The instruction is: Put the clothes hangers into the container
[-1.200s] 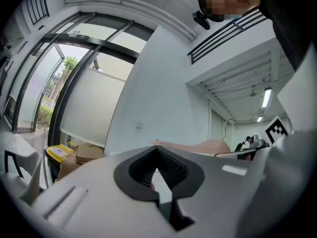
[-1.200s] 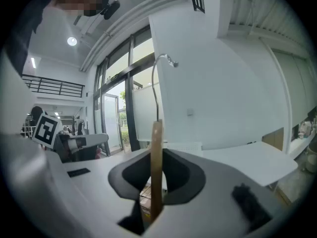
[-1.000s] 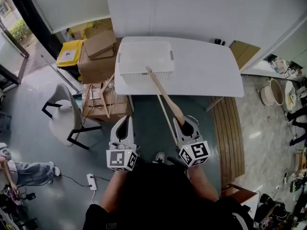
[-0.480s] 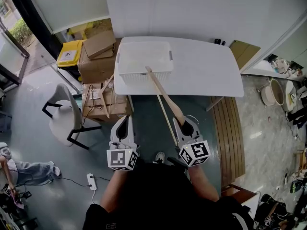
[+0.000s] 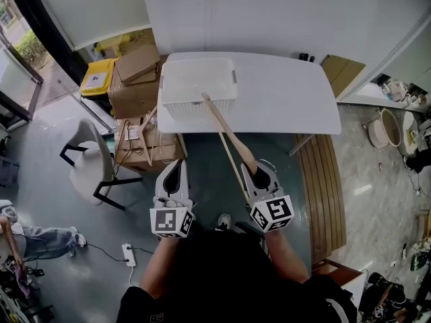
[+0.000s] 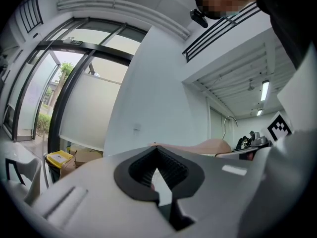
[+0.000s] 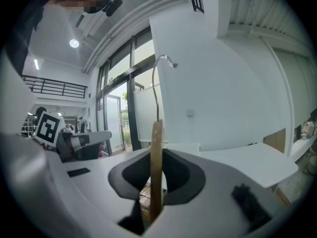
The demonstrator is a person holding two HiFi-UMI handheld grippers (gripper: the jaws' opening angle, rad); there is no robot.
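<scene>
Beside stacked cardboard boxes [image 5: 135, 96], a white table [image 5: 289, 103] bears the container [image 5: 182, 110].

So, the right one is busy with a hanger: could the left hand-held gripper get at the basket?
Probably yes: the left hand-held gripper holds nothing, and the basket sits ahead at the table's near edge, with nothing in between.

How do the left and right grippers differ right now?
The right gripper has its jaws clamped on a wooden clothes hanger; the left gripper has its jaws together, empty. The right gripper's hanger reaches the near edge of the white basket; the left gripper touches nothing. Both sit side by side short of the table, pointing toward it.
</scene>
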